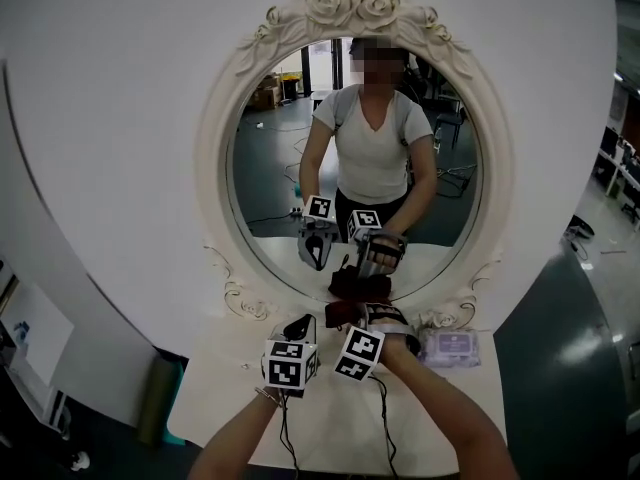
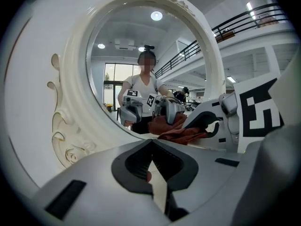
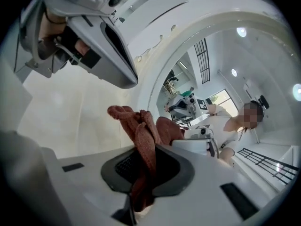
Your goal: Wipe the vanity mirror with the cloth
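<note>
In the head view, the dark red cloth point(image 1: 338, 314) is at the lower edge of the vanity mirror point(image 1: 225, 168). In the left gripper view, the left hand-held gripper point(image 2: 151, 147) is narrow and holds nothing. In the right gripper view, the right hand-held gripper point(image 3: 143, 161) clamps the cloth.

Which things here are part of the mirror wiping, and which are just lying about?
In the job: oval vanity mirror in an ornate cream frame; dark red cloth, clamped in the right hand-held gripper.
Lying about: pale purple packet on the white table; left hand-held gripper, shut, idle.
</note>
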